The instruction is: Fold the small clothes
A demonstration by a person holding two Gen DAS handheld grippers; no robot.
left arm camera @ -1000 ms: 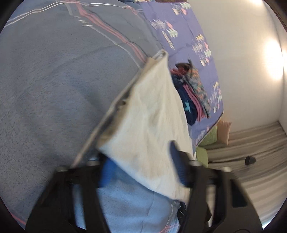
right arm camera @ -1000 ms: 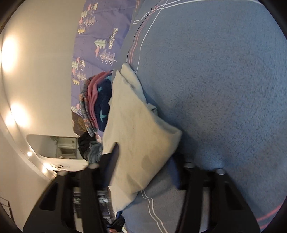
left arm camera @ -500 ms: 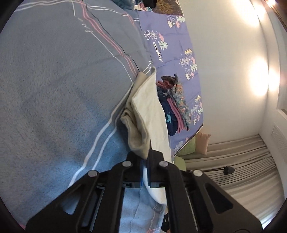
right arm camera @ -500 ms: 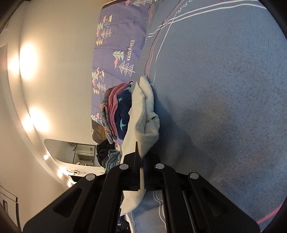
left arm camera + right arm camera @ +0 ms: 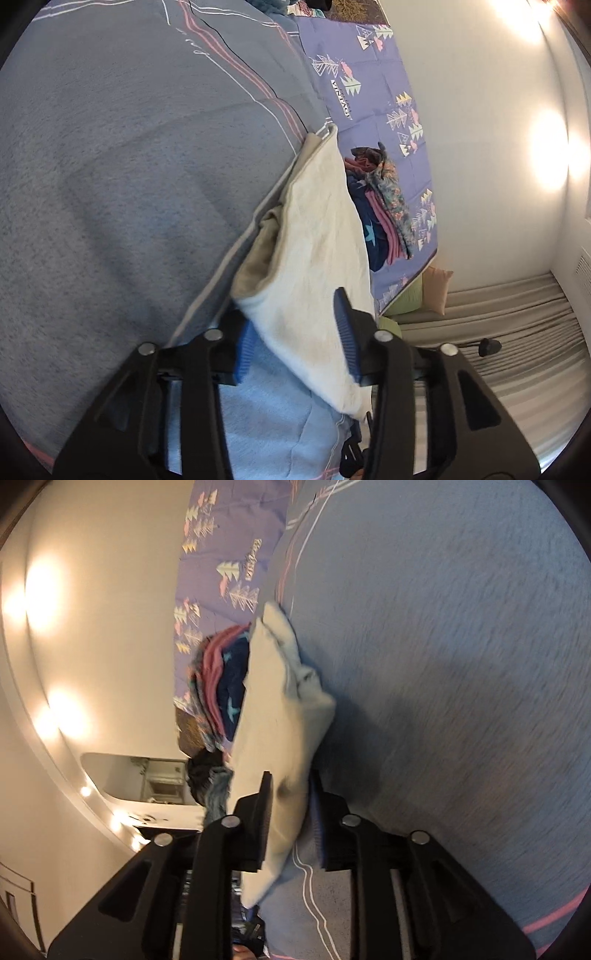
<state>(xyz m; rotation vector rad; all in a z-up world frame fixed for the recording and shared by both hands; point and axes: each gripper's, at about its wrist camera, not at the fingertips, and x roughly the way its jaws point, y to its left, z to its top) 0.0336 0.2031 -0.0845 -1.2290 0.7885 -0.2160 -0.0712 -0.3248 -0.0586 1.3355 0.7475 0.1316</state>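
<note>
A folded cream garment lies on the grey-blue striped bed cover, beside a stack of folded clothes. My left gripper has its jaws opening; the garment's near edge lies between the blue pads, which stand clear of it. The right wrist view shows the same cream garment edge-on. My right gripper straddles its near corner with jaws opening, and the cloth sits loosely in a narrow gap. The stack lies just beyond the garment.
A purple sheet with tree prints covers the bed beyond the clothes, against a white wall. Cushions and a grey striped floor lie past the bed's edge. A dark heap of clothes sits near the stack.
Half a second ago both grippers were shut on the garment's near edge, having closed from open. Both jaws have since parted, and the garment has settled flatter on the cover.
</note>
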